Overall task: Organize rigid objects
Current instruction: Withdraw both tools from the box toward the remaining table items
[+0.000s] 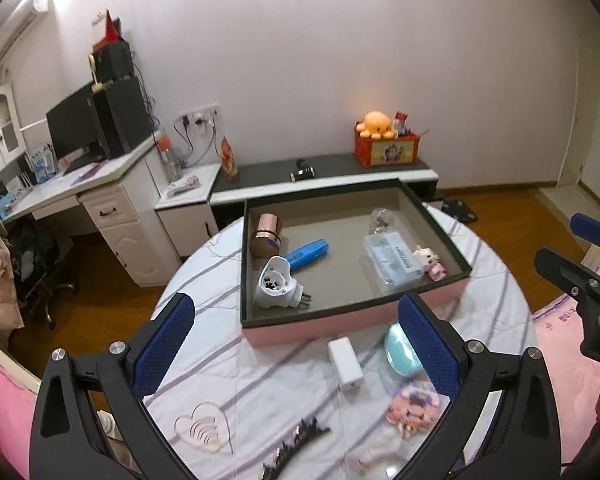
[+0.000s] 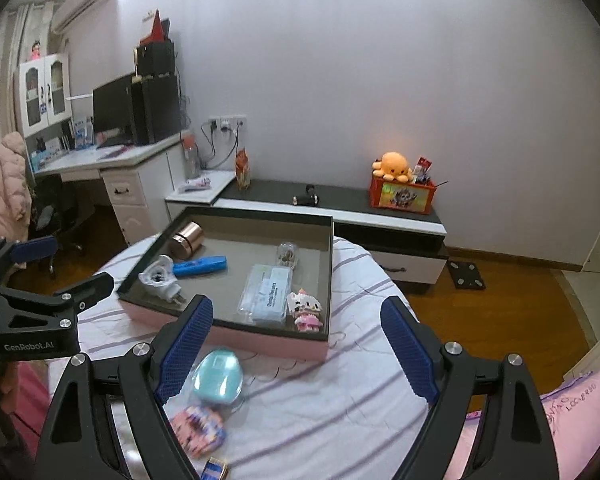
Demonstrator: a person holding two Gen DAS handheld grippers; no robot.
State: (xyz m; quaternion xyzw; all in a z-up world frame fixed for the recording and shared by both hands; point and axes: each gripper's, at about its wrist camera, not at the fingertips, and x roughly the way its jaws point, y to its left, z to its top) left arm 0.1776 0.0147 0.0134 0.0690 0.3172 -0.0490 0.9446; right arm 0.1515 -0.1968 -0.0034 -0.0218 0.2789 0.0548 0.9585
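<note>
A shallow pink tray (image 1: 339, 326) (image 2: 228, 338) with a dark rim sits on the striped bed. Inside lie a copper cylinder (image 1: 266, 234) (image 2: 188, 240), a blue marker (image 1: 305, 253) (image 2: 200, 266), a white plug device (image 1: 276, 282) (image 2: 160, 278), a clear packet (image 1: 393, 262) (image 2: 266, 292), a small glass jar (image 1: 381, 218) (image 2: 286, 254) and a pink-and-white brick figure (image 1: 429, 262) (image 2: 305, 310). In front of the tray rest a white charger block (image 1: 344, 364), a teal case (image 1: 399, 350) (image 2: 218, 376), a pink patterned packet (image 1: 411, 402) (image 2: 198, 428), a clear heart (image 1: 206, 428) and a dark comb (image 1: 296, 444). My left gripper (image 1: 300, 344) and right gripper (image 2: 296, 352) hang open and empty above them.
Behind the bed a low dark-topped cabinet (image 1: 339, 168) (image 2: 339, 200) carries an orange box with a plush octopus (image 1: 383, 136) (image 2: 399, 184). A white desk (image 1: 80, 184) (image 2: 100, 160) with a monitor stands left, an office chair below it. Wooden floor surrounds the bed; pink bedding lies right.
</note>
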